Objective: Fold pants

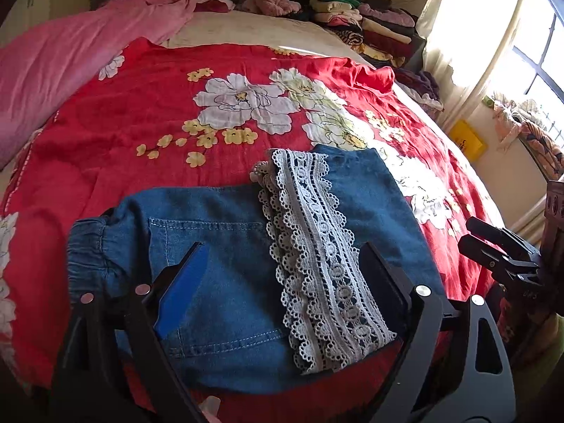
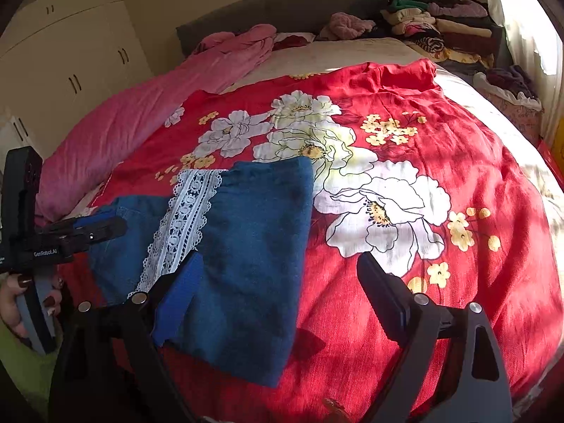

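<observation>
One pair of blue denim pants with a white lace trim strip (image 1: 246, 264), already doubled over, lies flat on the red floral bedspread (image 1: 141, 112) near the bed's close edge. Long axis of the bundle runs left-right in the left wrist view: elastic waistband (image 1: 88, 257) at the left end, folded edge at the right, lace band (image 1: 317, 264) crossing it near-to-far. Left gripper (image 1: 282, 271) hovers directly above the pants, fingers spread wide, one over the back pocket, the other just past the lace; nothing pinched, contact with the cloth unclear. Right gripper (image 2: 282, 282) sits off the pants' right side, fingers also spread and empty; its left finger (image 2: 183, 289) overlaps the denim edge, the other is over bare bedspread. Left is nearer the waistband end, right nearer the folded end. Judgement: a remaining fold would bring one end across toward the other, so each gripper needs its own end's corner. Stack of folded clothes (image 1: 370, 24) well apart at the bed head.
</observation>
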`<state>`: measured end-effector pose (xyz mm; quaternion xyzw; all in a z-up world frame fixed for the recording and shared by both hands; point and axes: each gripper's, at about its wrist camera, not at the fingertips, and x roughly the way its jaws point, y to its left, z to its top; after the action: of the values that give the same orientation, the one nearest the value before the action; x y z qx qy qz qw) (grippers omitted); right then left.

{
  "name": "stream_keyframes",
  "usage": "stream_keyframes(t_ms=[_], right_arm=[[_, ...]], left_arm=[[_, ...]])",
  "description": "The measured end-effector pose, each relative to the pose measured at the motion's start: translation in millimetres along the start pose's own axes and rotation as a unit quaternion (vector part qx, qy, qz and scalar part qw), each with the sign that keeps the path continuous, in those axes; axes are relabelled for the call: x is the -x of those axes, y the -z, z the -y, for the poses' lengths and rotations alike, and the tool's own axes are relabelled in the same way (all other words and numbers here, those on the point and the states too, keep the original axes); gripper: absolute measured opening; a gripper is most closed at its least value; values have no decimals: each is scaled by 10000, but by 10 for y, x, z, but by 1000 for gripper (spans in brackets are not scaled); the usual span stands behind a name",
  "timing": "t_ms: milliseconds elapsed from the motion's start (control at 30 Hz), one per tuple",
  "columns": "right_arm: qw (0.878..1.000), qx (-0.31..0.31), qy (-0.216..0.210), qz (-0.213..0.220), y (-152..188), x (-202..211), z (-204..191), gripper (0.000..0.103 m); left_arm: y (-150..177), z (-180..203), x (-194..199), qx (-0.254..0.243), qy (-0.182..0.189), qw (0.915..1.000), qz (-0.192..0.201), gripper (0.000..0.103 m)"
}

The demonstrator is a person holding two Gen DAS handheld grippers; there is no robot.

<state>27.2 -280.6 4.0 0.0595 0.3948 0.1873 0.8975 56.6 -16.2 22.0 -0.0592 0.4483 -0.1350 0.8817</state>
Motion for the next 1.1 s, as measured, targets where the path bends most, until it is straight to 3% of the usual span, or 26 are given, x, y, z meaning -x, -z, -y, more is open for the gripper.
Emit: stream_keyframes(t_ms=[400, 600, 800, 833, 867, 967, 1033, 1100], right_arm=[[9996, 93, 1, -256, 248, -2, -33, 88], [9992, 108, -40, -373, 307, -52, -54, 88], [9993, 80, -30, -358, 313, -56, -40, 88], [9993, 81, -36, -377, 319, -68, -39, 88], [9992, 84, -32, -401, 326, -84, -39, 88], [9986, 157, -26, -504, 356, -125, -58, 87], [9987, 268, -11, -437, 354, -78, -111, 81], [9985, 448, -132, -270, 333, 7, -207, 77]], left_arm=[[338, -91, -5, 269, 328, 9984, -368, 81], [519, 2, -164, 555, 814, 9923, -754, 81], [622, 253, -350, 505, 752, 9916, -928, 80], [632, 307, -376, 462, 722, 9921, -920, 71], [634, 338, -395, 438, 697, 9924, -919, 51], [633, 374, -389, 336, 657, 9937, -845, 22], [620, 318, -303, 309, 735, 9935, -808, 14], [635, 225, -240, 291, 674, 9943, -775, 14]])
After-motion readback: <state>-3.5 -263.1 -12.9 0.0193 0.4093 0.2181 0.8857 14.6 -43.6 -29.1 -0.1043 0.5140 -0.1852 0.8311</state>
